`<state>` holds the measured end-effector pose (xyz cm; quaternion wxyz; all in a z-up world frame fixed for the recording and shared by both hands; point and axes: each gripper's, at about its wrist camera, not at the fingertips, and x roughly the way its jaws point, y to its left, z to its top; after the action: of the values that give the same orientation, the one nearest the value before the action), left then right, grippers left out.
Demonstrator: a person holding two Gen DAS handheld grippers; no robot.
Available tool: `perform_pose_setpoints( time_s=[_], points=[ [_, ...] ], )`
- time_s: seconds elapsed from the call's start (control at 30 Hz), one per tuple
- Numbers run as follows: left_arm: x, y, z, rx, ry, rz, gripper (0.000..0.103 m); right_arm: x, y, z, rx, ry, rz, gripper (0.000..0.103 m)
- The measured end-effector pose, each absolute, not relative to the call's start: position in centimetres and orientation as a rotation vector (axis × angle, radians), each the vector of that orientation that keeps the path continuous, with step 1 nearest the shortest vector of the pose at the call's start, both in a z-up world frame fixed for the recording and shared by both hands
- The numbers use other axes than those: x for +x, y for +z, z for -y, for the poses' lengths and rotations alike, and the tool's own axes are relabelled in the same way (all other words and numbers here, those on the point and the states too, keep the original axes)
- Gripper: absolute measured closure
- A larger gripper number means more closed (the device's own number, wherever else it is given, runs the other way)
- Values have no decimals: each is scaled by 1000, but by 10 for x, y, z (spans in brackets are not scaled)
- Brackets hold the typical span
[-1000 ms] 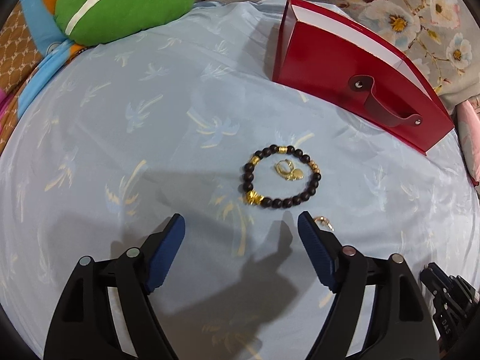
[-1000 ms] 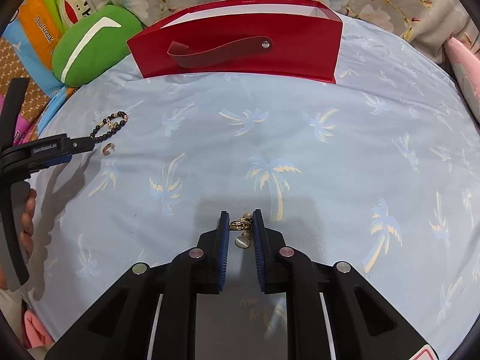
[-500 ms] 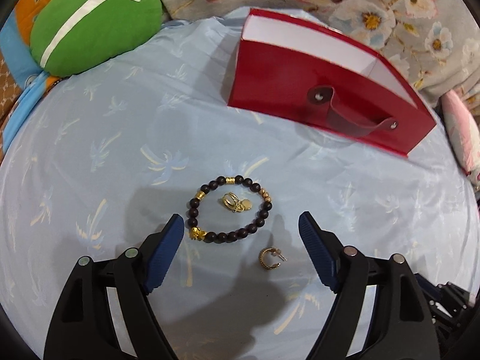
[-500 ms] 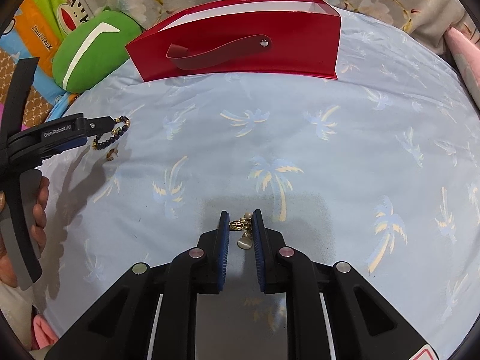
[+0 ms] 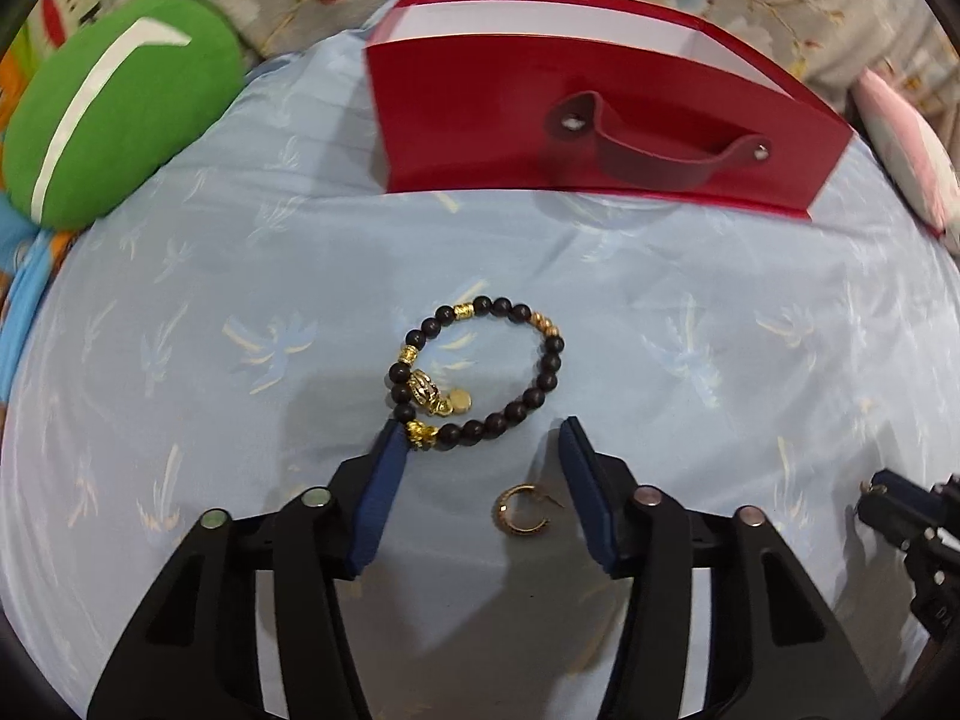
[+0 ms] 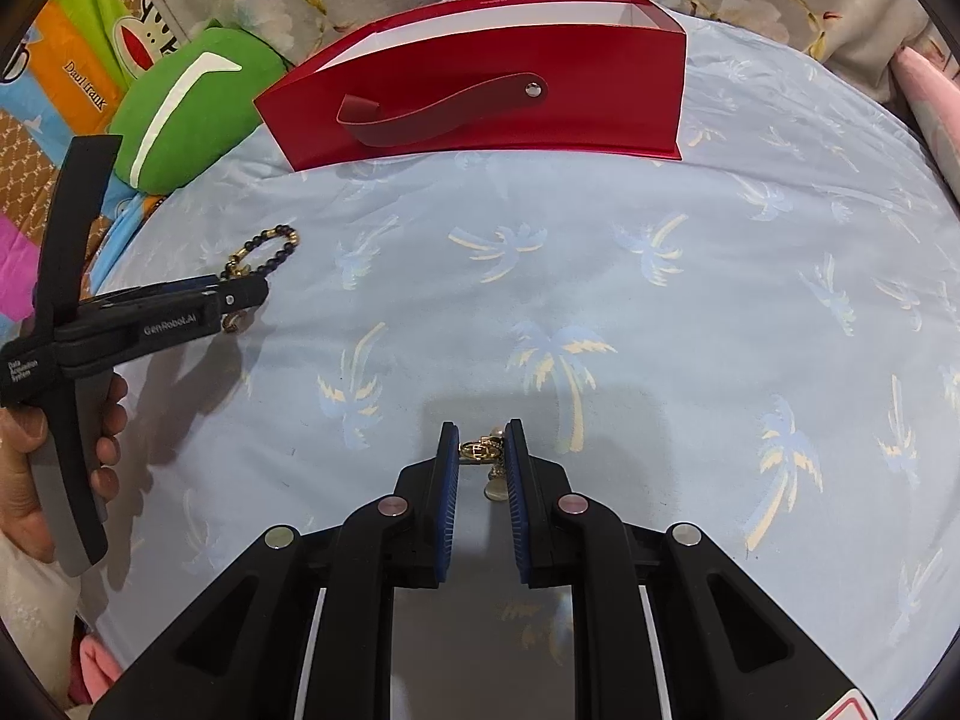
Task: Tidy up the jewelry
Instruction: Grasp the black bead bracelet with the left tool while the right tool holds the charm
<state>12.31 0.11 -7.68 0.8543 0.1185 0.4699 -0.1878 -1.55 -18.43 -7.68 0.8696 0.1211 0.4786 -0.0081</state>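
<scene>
While the left gripper (image 5: 480,450) hangs low over the light blue cloth with a pale palm-tree print (image 5: 720,312), its two blue-padded fingers (image 5: 378,492) stand wide apart and hold nothing. Between them, close to the right finger, lies a small gold open-hoop earring (image 5: 523,510) flat on the cloth. Just in front of the fingertips lies a bracelet of dark round beads with gold spacer beads (image 5: 480,369); its near edge, with a gold charm bead, is touching or almost touching the tip of the left finger. Inside the ring of the bracelet, at its left side, rests a gold earring with a small round disc (image 5: 441,399). Behind the bracelet stands a glossy red paper gift bag with a dark red strap handle (image 5: 600,120), upright and with its top open, so that the white inside is visible. To the left of the bag lies a green round cushion with a white stripe (image 5: 114,102), at the edge of the cloth. In the right wrist view, the right gripper (image 6: 483,456) is clenched on a small gold earring with a pale pearl and a hanging round disc (image 6: 489,456), held between the fingertips just above the cloth. The person's left hand (image 6: 36,468) grips the black handle of the left gripper at the left side of this view, well apart from the right gripper.
</scene>
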Motion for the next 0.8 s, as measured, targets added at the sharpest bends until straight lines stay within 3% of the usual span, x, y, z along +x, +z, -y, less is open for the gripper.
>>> perform_pose_setpoints(
  time_s=[0.07,0.13,0.4,0.57,0.8],
  points=[
    [124,-75,3,253,-412,-989,77,-16,-76,184,254,-16,-999,89],
    [126,-74,5,233,-433,-1000,88,-16,-75,184,256,-17,-996,89],
    [125,-65,-2,155,-458,-991,87,-15,-71,188,265,-17,-987,89],
    [130,-62,7,171,-466,-975,76,-15,-71,188,267,-10,-987,89],
    [135,-64,39,266,-517,-966,74,-13,-69,189,272,-13,-985,89]
  ],
)
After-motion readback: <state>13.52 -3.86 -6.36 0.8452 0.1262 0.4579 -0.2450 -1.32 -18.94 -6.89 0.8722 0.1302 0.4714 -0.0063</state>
